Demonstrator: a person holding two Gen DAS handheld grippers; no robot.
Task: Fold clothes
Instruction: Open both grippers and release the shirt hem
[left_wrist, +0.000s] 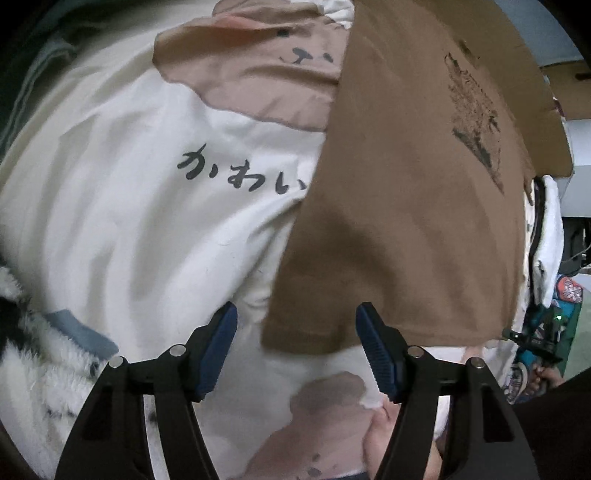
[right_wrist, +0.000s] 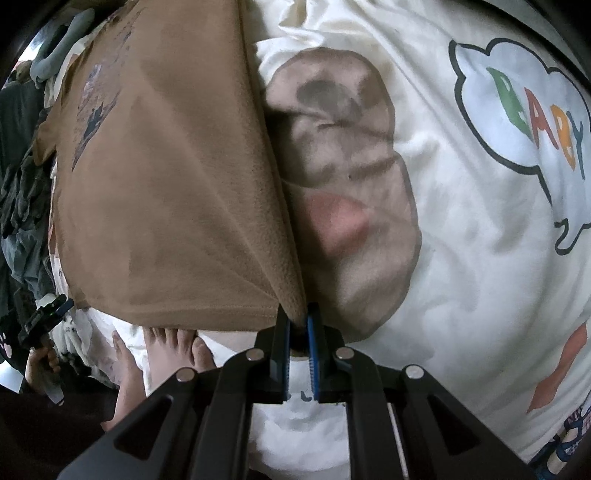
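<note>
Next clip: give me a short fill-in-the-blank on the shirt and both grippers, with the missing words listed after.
1. The shirt being folded is ____ in colour.
2. The right gripper has its jaws ____ on a corner of the shirt's hem.
3. The left gripper has its jaws ____, pads clear of the cloth.
4. The bubble print on the white cloth beneath spells ____.

Missing words: brown; shut; open; BABY
</note>
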